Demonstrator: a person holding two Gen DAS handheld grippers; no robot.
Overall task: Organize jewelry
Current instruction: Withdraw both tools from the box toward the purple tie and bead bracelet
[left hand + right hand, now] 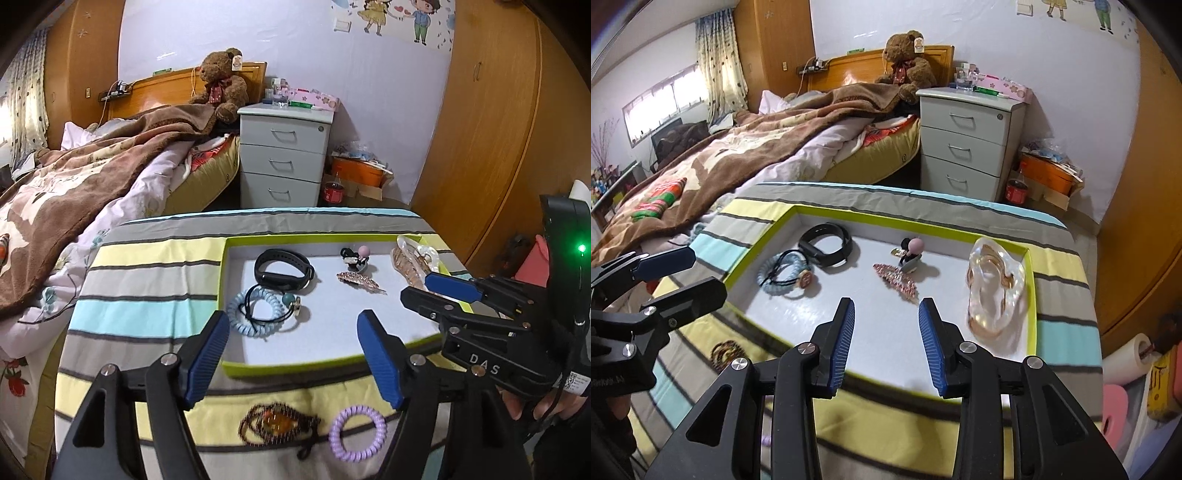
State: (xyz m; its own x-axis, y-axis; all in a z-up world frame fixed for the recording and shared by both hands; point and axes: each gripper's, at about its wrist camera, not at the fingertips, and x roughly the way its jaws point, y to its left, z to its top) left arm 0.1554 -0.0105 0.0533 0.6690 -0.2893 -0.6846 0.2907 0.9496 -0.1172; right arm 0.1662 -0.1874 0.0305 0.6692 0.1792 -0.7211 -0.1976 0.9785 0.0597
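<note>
A green-rimmed white tray lies on the striped table. In it are a black wristband, a blue coil hair tie, a pink feather clip, a small pink-and-black clip and a clear hair claw. A purple coil tie and a brown hair tie lie on the cloth before the tray. My left gripper is open and empty over the tray's near edge. My right gripper is open and empty over the tray, beside the claw.
The table wears a striped cloth. A bed with a brown blanket is on the left, a grey drawer unit behind, wooden wardrobes on the right.
</note>
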